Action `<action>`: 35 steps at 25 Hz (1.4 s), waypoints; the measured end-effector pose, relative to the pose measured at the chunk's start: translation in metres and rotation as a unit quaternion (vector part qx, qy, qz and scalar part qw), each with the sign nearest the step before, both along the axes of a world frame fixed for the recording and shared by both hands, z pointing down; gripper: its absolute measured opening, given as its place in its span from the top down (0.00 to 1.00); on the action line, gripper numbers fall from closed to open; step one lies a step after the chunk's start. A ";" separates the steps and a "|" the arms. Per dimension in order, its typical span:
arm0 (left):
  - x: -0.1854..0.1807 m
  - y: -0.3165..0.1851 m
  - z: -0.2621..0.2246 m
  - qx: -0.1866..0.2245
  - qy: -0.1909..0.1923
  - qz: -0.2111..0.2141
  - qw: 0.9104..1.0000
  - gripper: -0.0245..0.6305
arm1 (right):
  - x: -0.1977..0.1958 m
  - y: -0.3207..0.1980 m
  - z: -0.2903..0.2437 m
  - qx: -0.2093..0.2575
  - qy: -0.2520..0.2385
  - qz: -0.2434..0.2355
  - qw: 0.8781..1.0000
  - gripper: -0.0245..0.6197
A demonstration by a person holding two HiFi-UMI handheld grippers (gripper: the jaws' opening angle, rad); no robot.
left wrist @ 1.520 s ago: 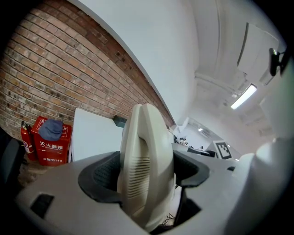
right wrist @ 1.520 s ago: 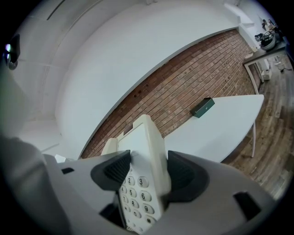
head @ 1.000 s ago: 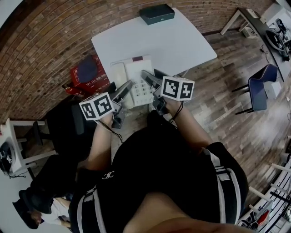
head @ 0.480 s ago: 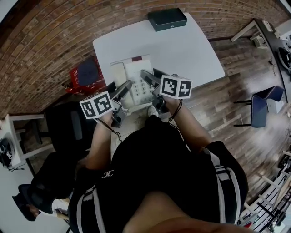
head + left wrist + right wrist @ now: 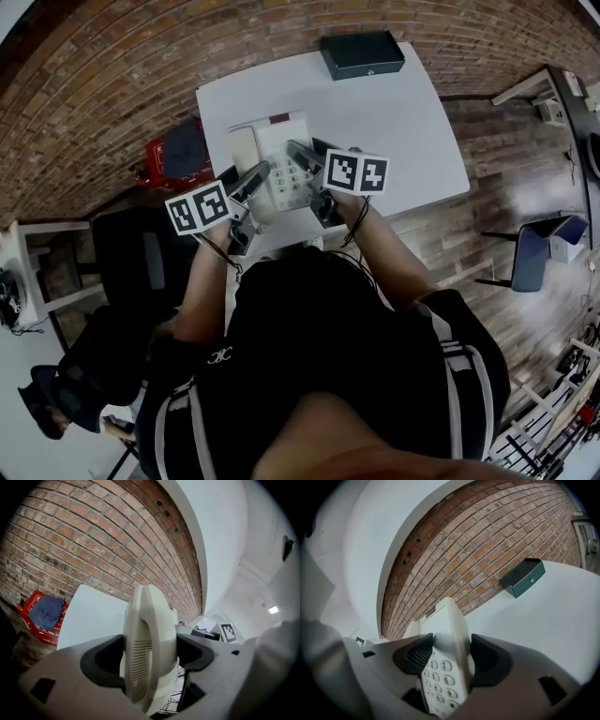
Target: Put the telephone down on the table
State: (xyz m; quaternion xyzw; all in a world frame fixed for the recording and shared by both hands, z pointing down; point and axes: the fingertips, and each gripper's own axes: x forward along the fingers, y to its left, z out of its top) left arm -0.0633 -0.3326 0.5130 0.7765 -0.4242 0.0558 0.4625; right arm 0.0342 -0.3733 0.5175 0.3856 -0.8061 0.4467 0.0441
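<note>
A cream desk telephone with handset and keypad is held between both grippers above the near left part of the white table. My left gripper is shut on its handset side. Over on the keypad side, my right gripper is shut on the telephone too. In the left gripper view the left gripper clamps the phone's edge; in the right gripper view the right gripper does the same. I cannot tell whether the telephone's base touches the table.
A dark green box lies at the table's far edge, also seen as the box. A red crate with blue cloth stands left of the table by the brick wall. A black chair is at left, a blue chair at right.
Both grippers have carried the telephone forward, from over the table's near edge to further above the tabletop. Both stay shut on it.
</note>
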 end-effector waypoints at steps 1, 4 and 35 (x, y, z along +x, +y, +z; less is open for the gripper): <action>-0.004 -0.004 0.003 -0.003 0.000 -0.002 1.000 0.42 | -0.004 -0.005 0.003 -0.001 0.002 -0.003 1.000 0.61; -0.016 -0.016 0.017 -0.016 -0.001 -0.005 1.000 0.42 | -0.017 -0.018 0.016 -0.007 0.005 -0.013 1.000 0.61; -0.067 -0.055 0.181 -0.177 0.009 -0.017 0.984 0.44 | -0.072 -0.063 0.186 -0.140 0.031 -0.056 0.988 0.60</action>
